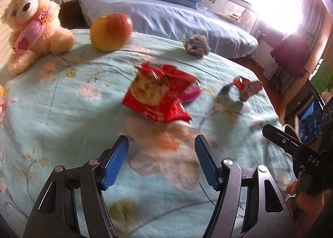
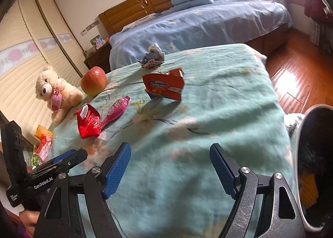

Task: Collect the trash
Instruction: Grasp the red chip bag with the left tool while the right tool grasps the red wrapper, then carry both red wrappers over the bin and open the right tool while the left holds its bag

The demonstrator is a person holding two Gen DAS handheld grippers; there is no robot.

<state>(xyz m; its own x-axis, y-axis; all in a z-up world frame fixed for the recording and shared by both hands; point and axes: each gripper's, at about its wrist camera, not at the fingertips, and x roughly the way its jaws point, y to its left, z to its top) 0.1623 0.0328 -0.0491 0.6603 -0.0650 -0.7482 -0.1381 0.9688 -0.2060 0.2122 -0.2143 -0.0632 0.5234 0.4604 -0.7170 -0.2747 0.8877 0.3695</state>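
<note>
Left wrist view shows the left claw wide open and holding nothing, low over the bed — the red snack wrapper lies just ahead of it. The right claw is wide open too, with the torn red wrapper farther off and the bin beside it. I think grabbing is just starting — next, push forward and pinch the wrapper's edge.
</note>
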